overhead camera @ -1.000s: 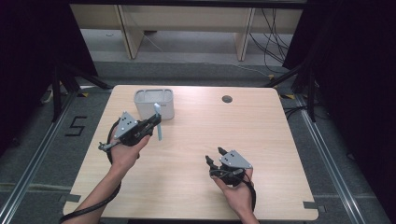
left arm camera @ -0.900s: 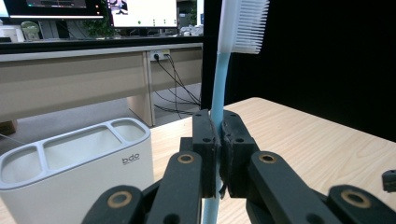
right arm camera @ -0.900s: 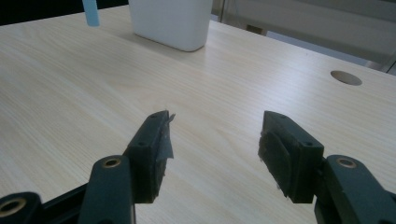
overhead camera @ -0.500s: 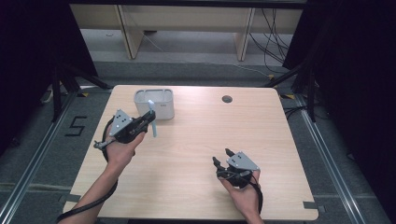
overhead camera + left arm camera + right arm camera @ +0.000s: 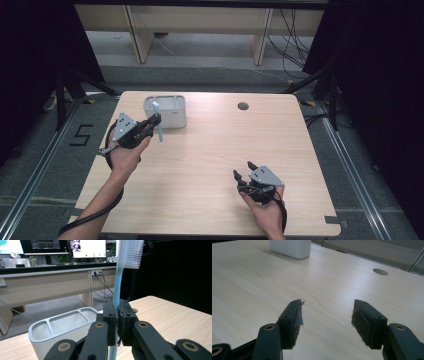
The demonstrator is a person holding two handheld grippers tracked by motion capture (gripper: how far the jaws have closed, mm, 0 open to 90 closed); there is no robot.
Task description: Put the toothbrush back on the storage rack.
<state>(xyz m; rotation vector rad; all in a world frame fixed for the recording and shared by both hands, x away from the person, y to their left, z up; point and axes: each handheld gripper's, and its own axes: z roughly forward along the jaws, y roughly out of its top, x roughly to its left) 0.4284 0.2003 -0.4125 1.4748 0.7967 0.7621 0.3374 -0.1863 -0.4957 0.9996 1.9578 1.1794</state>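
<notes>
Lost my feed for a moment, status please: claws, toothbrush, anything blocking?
Left claw shut on toothbrush, upright, bristles up. Right claw open, empty, jaws just been opening. Holder beyond the brush, slots free. Nothing in the way.

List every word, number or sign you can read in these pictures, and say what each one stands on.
"5": marked in black on the grey floor left of the table, high view.
Monitor screens in the left gripper view: contents too small and blurred to read.
Toothbrush, white holder: no readable text.
</notes>
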